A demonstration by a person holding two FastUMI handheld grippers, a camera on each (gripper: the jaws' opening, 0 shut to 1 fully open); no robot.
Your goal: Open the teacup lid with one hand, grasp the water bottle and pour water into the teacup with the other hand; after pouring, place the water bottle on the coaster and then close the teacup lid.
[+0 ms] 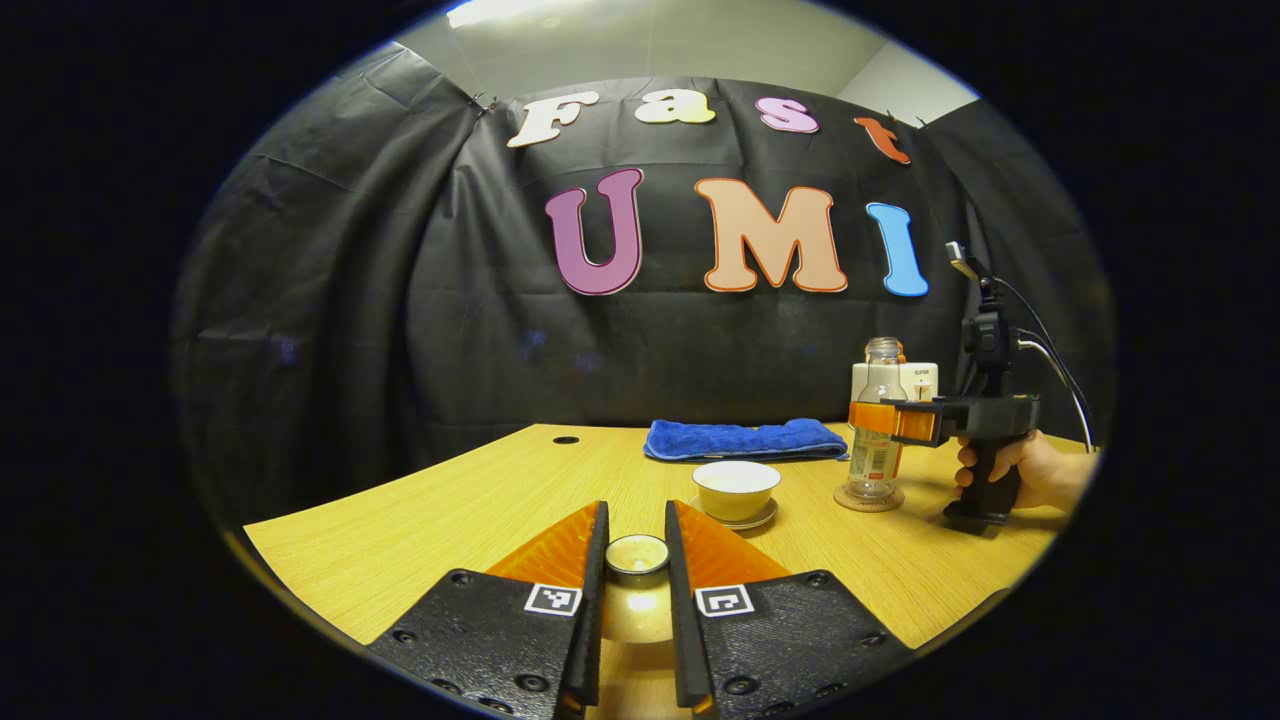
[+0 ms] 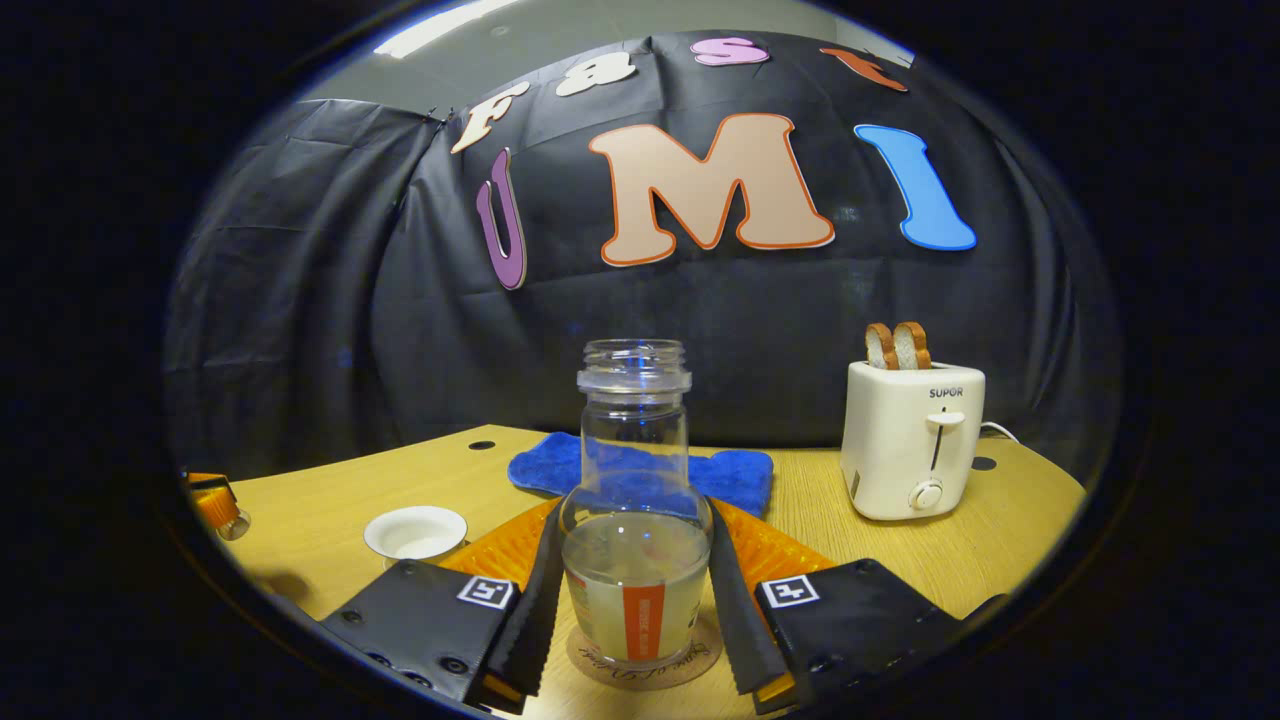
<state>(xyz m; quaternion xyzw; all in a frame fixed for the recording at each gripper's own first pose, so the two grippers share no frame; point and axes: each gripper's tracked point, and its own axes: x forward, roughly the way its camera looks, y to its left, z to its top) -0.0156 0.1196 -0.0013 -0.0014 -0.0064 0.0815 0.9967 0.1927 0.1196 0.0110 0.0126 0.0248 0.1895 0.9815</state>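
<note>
Left tongs [image 1: 636, 560]: you hold teacup lid [image 1: 637, 553] pinched, near side of worktop [image 1: 420, 500]. Teacup [image 1: 736, 488]: open, straight ahead, just beyond lid. Right tongs [image 2: 632, 590]: narrow, flanking upright water bottle [image 2: 634, 520] on coaster [image 2: 645, 660]; contact uncertain. Left nearer cup.

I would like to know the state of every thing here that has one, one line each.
Teacup: open, lid off, on its saucer.
Teacup lid: held off the table by the left tool, shut on it.
Water bottle: uncapped, partly full, upright on the coaster.
Right tool: fingers either side of the bottle; pressing or not, unclear.
Toaster: two bread slices sticking up.
Towel: folded, flat.
</note>
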